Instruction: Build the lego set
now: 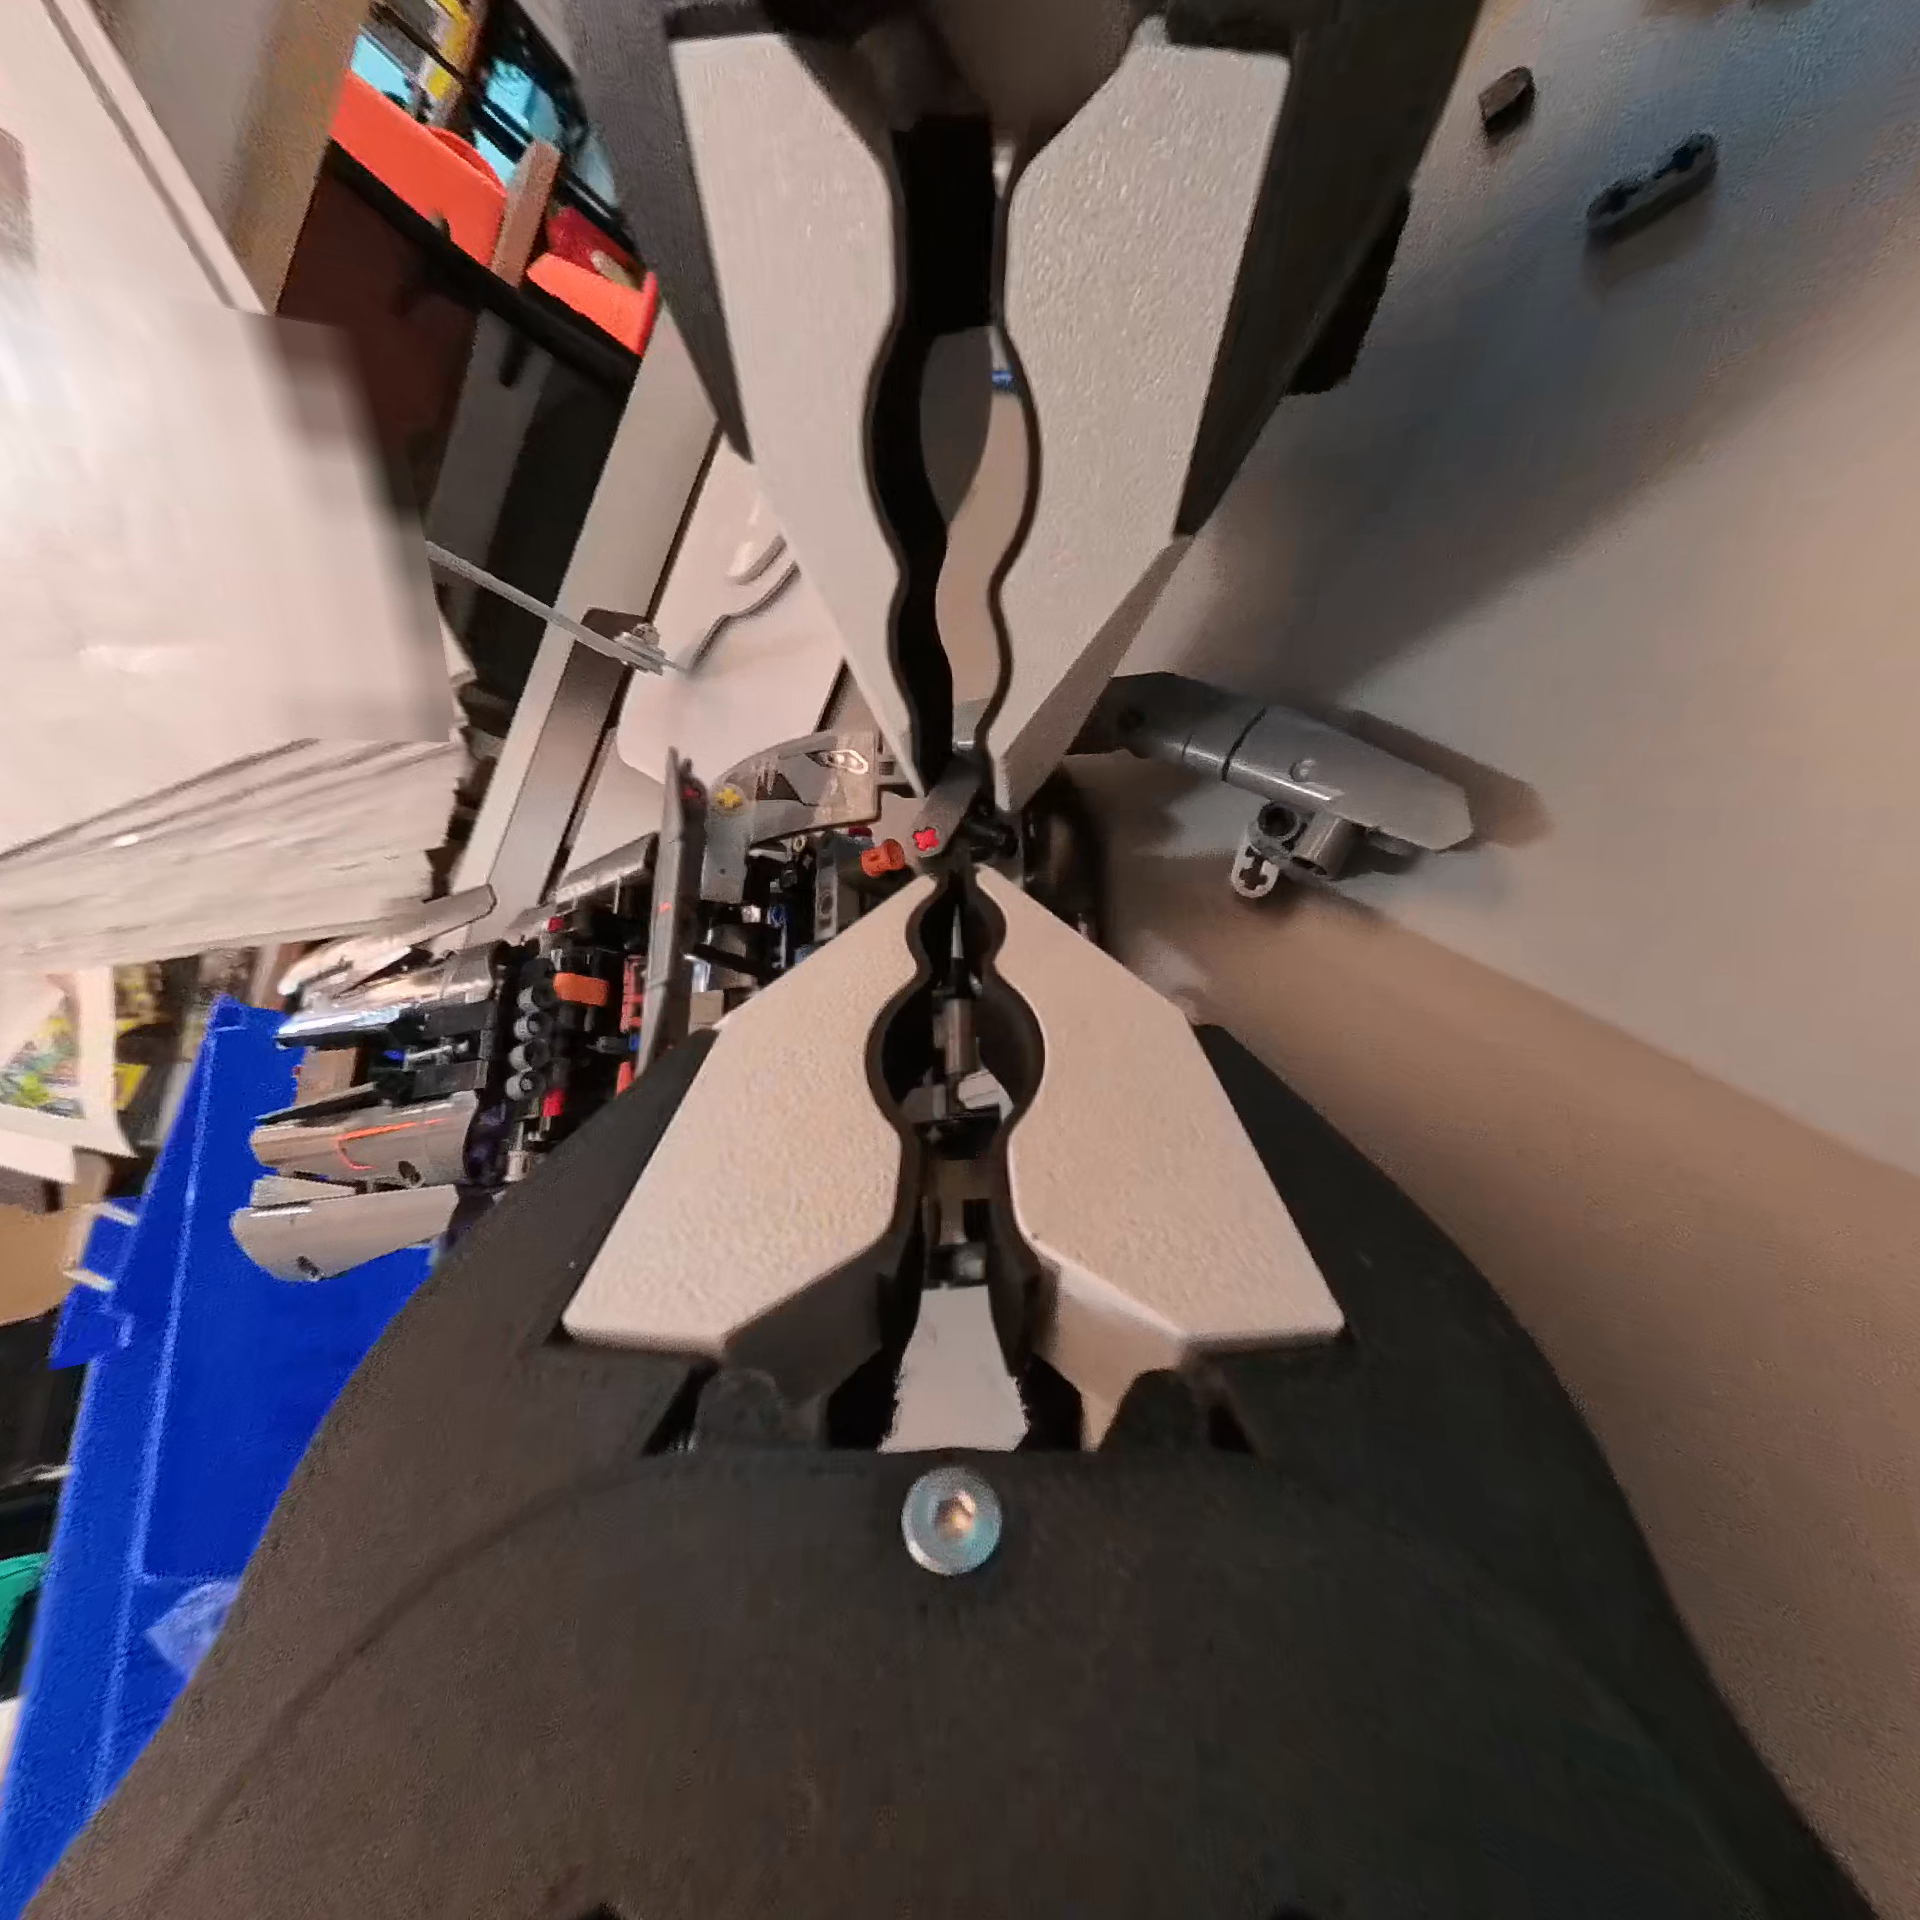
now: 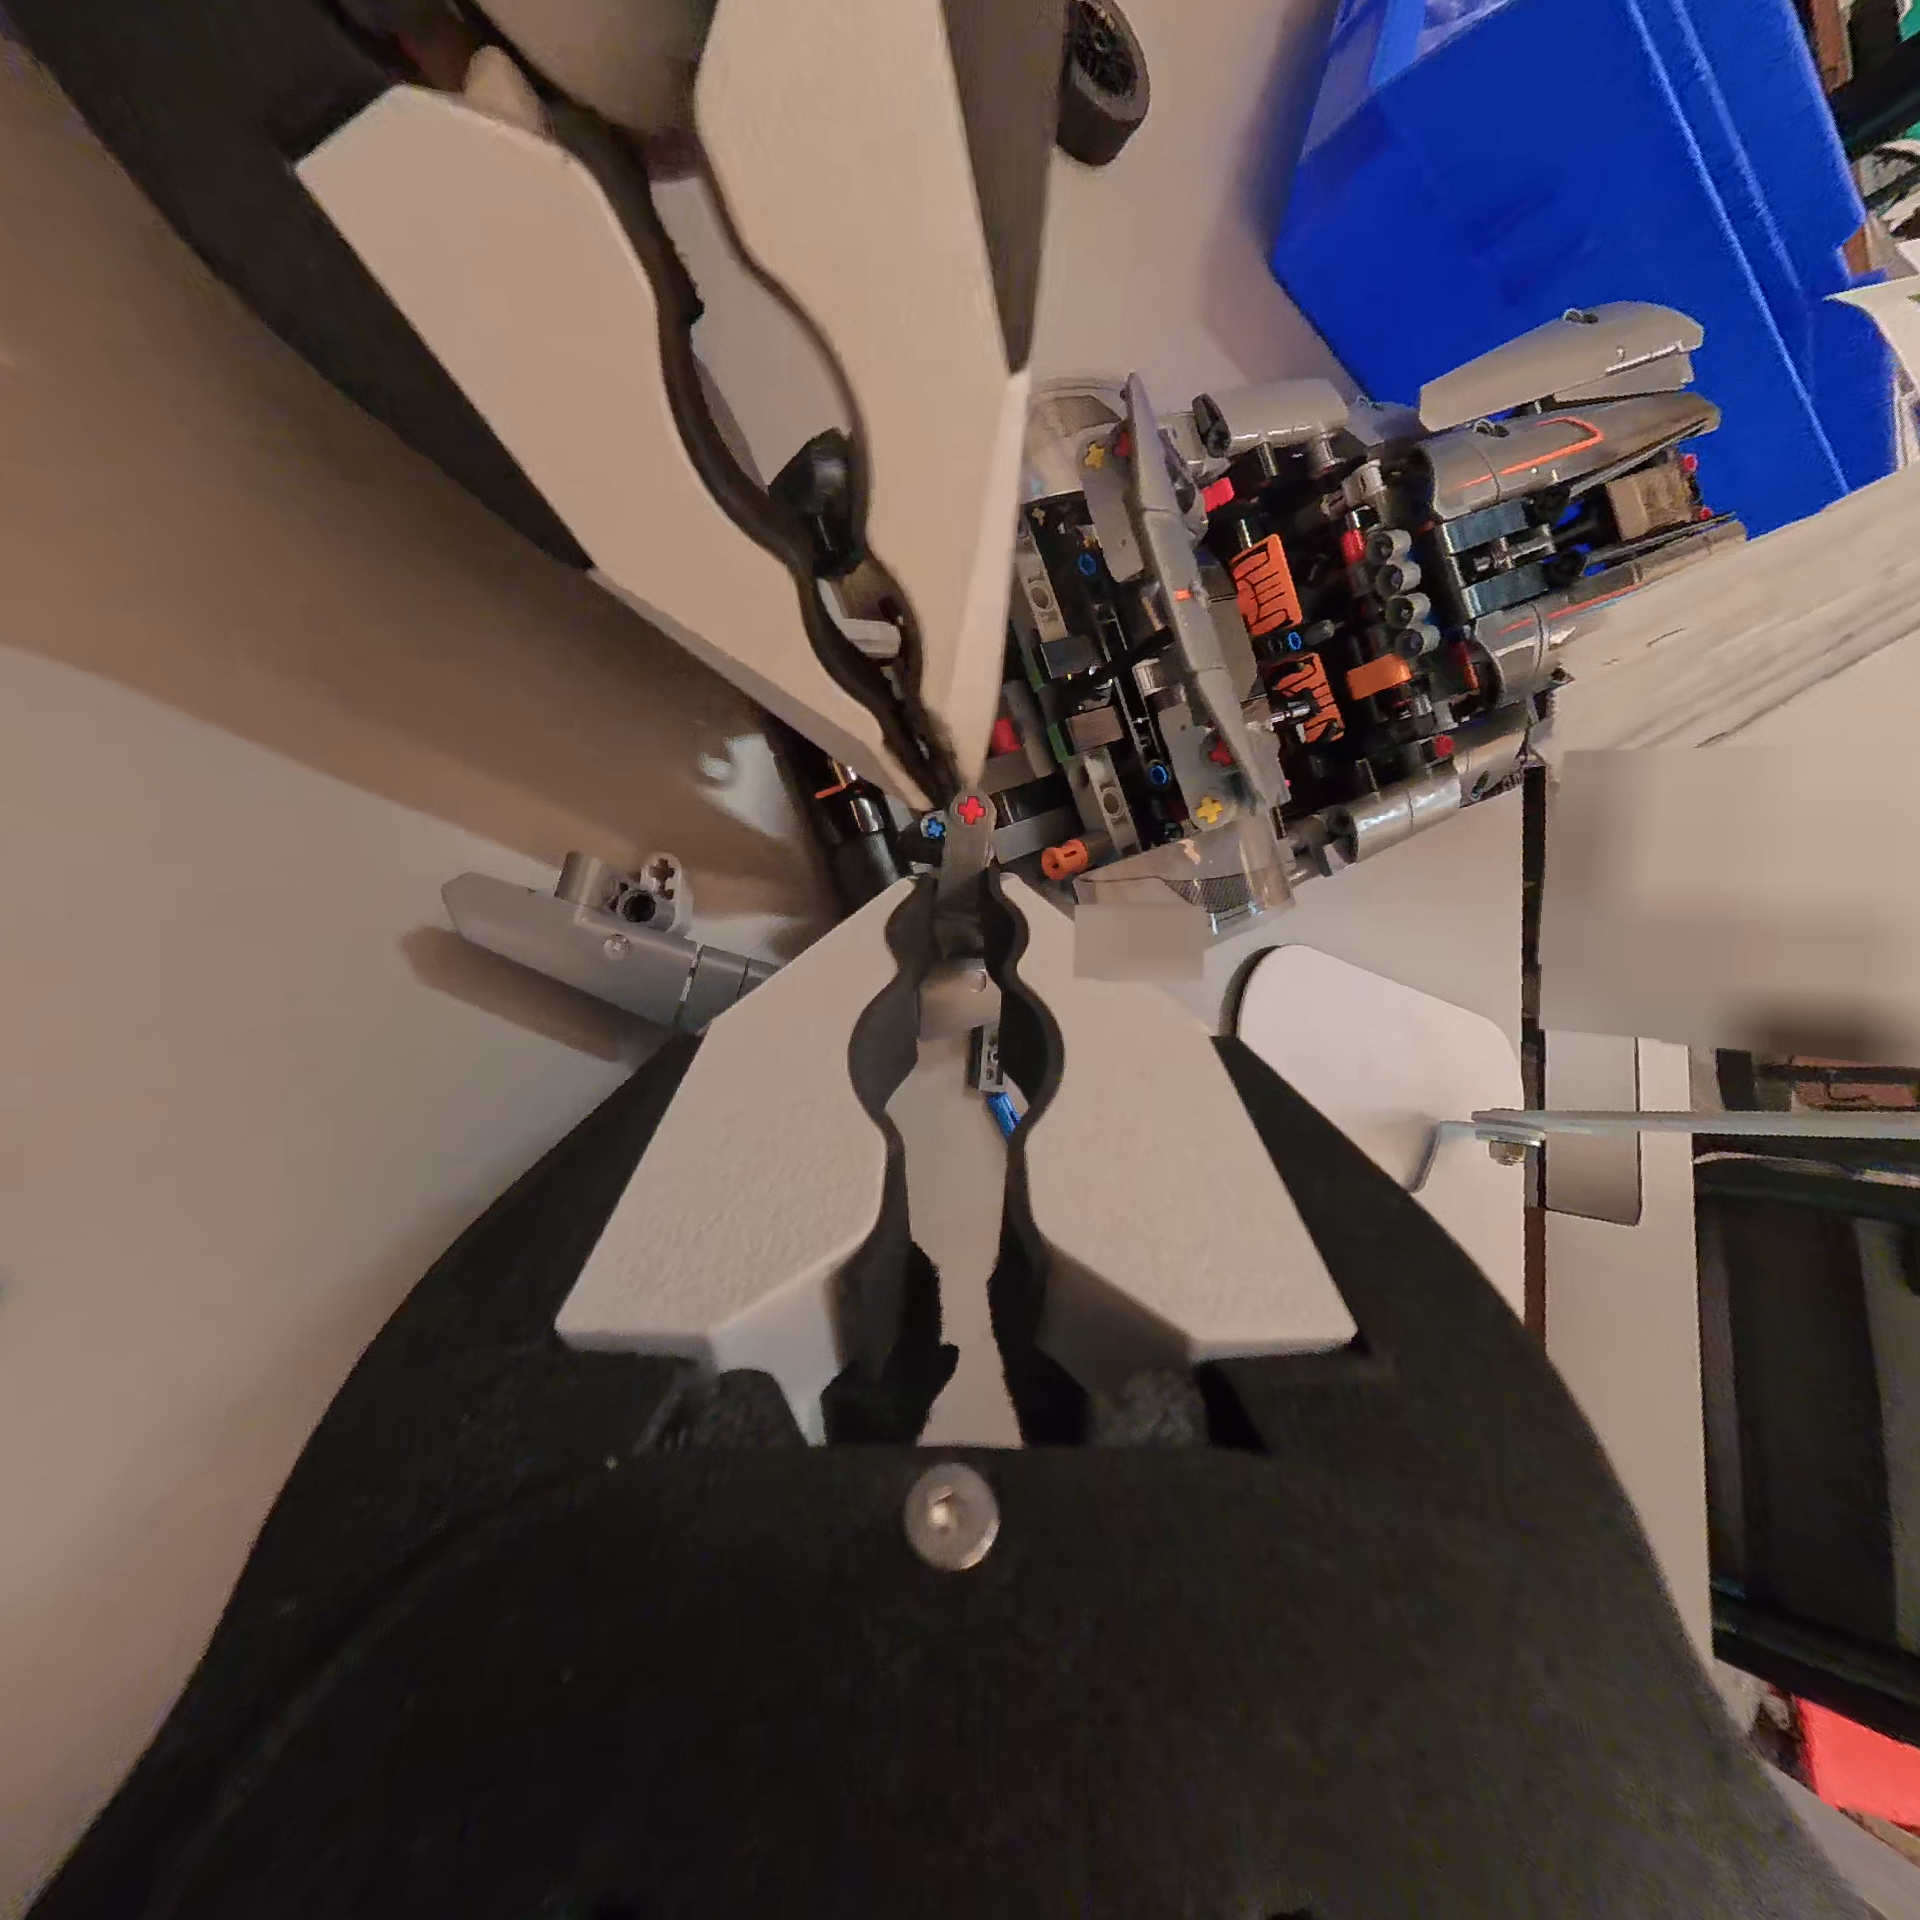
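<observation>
My left gripper (image 1: pixel 961 888) is shut on a slim black-and-grey lego sub-assembly (image 1: pixel 956 1049) that runs between its fingers. My right gripper (image 2: pixel 958 883) is shut on a small grey liftarm (image 2: pixel 961 930) with a red cross axle (image 2: pixel 968 810) at its end. The two grippers meet tip to tip above the white table (image 2: pixel 208 1143), and the two pieces touch. The right gripper comes in from the top of the left wrist view (image 1: pixel 961 790), where the liftarm (image 1: pixel 951 810) also shows. The part-built grey, black and orange lego car (image 2: pixel 1299 623) lies just behind the tips.
A grey panel sub-assembly (image 1: pixel 1309 769) lies on the table beside the tips. A blue bin (image 2: pixel 1558 208) stands behind the car. A black wheel (image 2: pixel 1107 83) and small dark loose pieces (image 1: pixel 1652 187) lie on the table. Shelves with orange bins (image 1: pixel 436 156) stand beyond the table's edge. Left and right tips are no more than a few centimetres apart.
</observation>
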`<state>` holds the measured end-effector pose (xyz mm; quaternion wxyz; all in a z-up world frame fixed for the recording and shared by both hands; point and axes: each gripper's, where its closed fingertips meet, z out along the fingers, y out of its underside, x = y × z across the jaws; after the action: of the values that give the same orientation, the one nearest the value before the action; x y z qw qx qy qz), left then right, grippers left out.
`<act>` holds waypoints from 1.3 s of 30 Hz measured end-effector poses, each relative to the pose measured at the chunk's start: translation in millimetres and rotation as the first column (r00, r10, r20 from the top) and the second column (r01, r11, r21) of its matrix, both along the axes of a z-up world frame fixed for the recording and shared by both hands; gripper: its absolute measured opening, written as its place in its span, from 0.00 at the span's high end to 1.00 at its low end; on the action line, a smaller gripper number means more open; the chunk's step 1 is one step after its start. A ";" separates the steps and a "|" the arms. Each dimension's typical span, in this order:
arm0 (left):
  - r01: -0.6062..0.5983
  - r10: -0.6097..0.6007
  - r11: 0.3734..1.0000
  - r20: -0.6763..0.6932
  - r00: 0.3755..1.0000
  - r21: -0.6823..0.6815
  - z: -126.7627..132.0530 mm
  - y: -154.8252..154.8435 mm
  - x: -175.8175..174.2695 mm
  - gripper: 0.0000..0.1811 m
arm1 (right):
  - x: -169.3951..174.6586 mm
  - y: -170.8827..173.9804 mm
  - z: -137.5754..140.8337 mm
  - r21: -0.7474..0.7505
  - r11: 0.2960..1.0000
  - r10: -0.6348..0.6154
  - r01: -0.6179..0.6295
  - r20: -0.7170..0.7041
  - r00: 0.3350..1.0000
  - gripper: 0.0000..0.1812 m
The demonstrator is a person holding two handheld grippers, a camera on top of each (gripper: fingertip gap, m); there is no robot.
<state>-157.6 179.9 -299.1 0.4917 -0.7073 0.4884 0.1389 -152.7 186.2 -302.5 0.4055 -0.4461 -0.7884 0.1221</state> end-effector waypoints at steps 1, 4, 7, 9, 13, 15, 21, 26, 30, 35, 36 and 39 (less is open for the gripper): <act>-0.010 0.010 1.000 0.027 1.000 -0.007 1.4 0.7 -1.5 0.99 | 0.2 -0.3 0.0 0.004 1.000 0.003 -0.003 0.001 1.000 0.97; -0.036 0.034 0.999 0.064 0.997 0.024 9.4 4.1 -7.0 0.96 | 0.6 -1.3 -0.1 0.015 1.000 0.014 -0.014 0.008 1.000 0.97; -0.018 0.018 1.000 0.030 0.999 0.009 1.8 2.9 0.0 0.93 | 0.9 -1.5 0.1 0.016 1.000 0.017 -0.017 0.009 1.000 0.97; -0.031 0.031 0.999 -0.008 0.999 0.017 -2.9 5.3 -0.5 0.95 | 1.1 -1.5 0.0 0.018 1.000 0.017 -0.017 0.010 1.000 0.97; -0.037 0.037 0.999 0.020 0.999 0.010 -3.0 6.7 0.3 0.95 | 1.4 -0.8 0.2 0.018 1.000 0.016 -0.016 0.011 1.000 0.97; -0.046 0.046 0.999 0.009 0.999 0.019 -2.9 7.2 0.4 0.96 | 1.9 -0.5 0.3 0.015 1.000 0.015 -0.016 0.012 1.000 0.97; -0.063 0.063 0.998 0.009 0.998 0.021 -2.3 7.4 -0.3 0.97 | 1.4 0.9 2.2 0.002 1.000 -0.001 0.001 -0.003 1.000 0.97; -0.068 0.068 0.998 0.024 0.997 0.007 -2.5 7.1 -0.7 0.97 | -0.2 1.0 2.5 -0.005 1.000 -0.016 0.016 -0.012 1.000 0.97; -0.075 0.075 0.997 0.025 0.997 0.002 -2.9 7.0 -1.0 0.97 | -0.2 1.5 2.7 -0.014 1.000 -0.021 0.020 -0.013 1.000 0.97; -0.076 0.076 0.997 -0.008 0.997 0.028 -2.5 7.3 -1.0 0.97 | 0.0 1.6 2.7 -0.007 1.000 -0.018 0.018 -0.011 1.000 0.97; -0.076 0.077 0.997 -0.008 0.997 0.032 -2.3 7.5 -0.9 0.97 | 0.2 1.5 2.7 0.000 1.000 -0.013 0.013 -0.011 1.000 0.97; -0.064 0.064 0.996 0.005 0.998 0.057 1.2 8.7 0.7 0.94 | 1.5 1.1 1.9 0.043 0.999 0.003 -0.003 0.008 1.000 0.97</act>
<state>-156.9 188.6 -297.9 0.5078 -0.7084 0.4608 0.1675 -151.3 187.3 -300.6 0.4117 -0.4365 -0.7932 0.1041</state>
